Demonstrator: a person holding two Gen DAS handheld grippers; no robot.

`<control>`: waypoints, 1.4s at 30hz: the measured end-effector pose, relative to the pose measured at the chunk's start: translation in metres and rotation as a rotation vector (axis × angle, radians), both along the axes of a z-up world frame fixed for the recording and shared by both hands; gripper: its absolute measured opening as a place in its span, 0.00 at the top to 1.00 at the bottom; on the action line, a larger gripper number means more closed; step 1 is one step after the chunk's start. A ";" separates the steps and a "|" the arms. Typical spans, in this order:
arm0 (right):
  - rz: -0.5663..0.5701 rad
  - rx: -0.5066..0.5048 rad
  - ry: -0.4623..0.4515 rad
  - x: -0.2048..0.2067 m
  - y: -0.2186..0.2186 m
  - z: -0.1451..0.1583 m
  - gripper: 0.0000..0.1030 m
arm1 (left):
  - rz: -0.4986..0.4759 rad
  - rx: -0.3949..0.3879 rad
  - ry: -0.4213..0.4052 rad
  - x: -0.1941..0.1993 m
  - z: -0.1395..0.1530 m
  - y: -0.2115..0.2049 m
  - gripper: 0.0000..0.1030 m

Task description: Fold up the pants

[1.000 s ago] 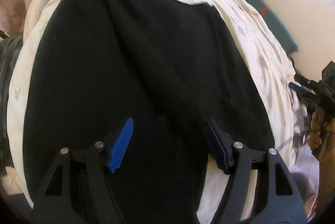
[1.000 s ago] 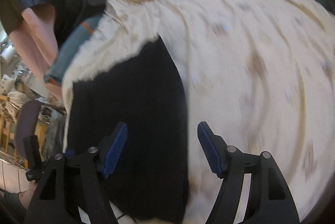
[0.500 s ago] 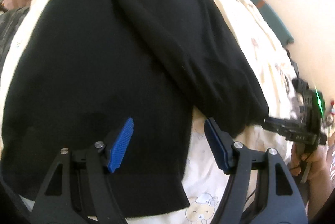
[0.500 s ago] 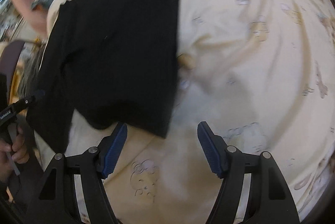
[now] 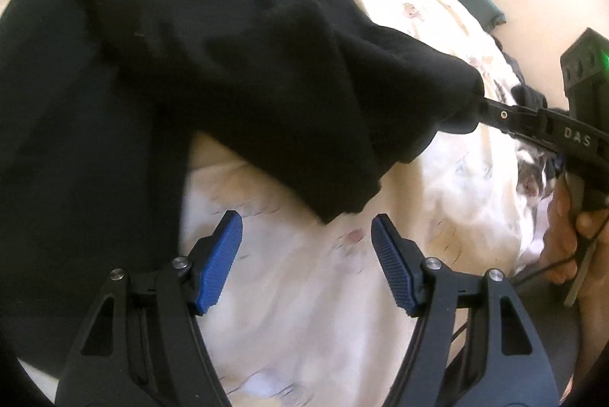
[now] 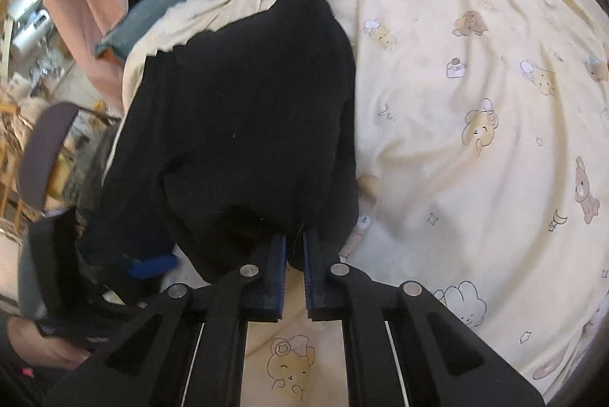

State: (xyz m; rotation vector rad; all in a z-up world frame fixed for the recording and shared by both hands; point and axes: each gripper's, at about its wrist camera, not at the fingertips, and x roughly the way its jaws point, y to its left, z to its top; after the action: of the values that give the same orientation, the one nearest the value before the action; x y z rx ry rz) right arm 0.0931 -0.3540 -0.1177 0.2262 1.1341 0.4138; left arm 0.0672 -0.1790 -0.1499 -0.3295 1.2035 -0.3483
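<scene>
Pants [image 5: 160, 64] of black fabric lay spread across a bed covered by a cream sheet [image 6: 475, 148] printed with small bears and clouds. In the right wrist view, the right gripper [image 6: 294, 256] was closing its jaws on the hem of one leg, the blue pads [image 6: 279, 254] nearly together with dark cloth pinched between them, and that leg rose from the sheet toward the gripper. The left wrist view showed the same grip from the side: the leg's end bunched around the right gripper's fingertip, a hand [image 5: 567, 228] on its handle at the right edge. The left gripper [image 5: 306, 256] hovered over bare sheet between the two legs, its jaws wide apart and holding nothing, the lifted leg's hem just beyond its pads.
</scene>
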 end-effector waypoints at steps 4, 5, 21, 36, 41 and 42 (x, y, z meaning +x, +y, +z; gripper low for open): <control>-0.003 -0.004 -0.004 0.000 -0.001 -0.002 0.93 | 0.058 -0.106 0.005 0.004 -0.005 -0.007 0.38; -0.005 -0.003 -0.005 -0.001 0.002 -0.002 0.93 | 0.072 -0.114 -0.002 0.004 -0.005 -0.007 0.42; -0.125 0.051 -0.179 -0.004 -0.023 0.044 0.95 | -0.025 -0.234 -0.065 -0.004 0.073 0.050 0.95; -0.133 -0.174 0.211 -0.009 -0.034 0.008 0.92 | -0.296 -0.021 0.021 -0.031 0.058 0.041 1.00; -0.163 -0.175 0.269 -0.018 -0.043 0.010 0.80 | -0.313 -0.011 0.127 -0.042 0.032 0.034 0.96; -0.171 -0.179 0.266 -0.019 -0.044 0.012 0.80 | -0.306 -0.005 0.156 -0.043 0.025 0.033 0.93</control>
State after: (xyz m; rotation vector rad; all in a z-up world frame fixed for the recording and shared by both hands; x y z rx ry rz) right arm 0.0742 -0.3985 -0.1057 0.2231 1.3932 0.1303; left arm 0.0246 -0.1463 -0.1252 -0.1777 1.4096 -0.5992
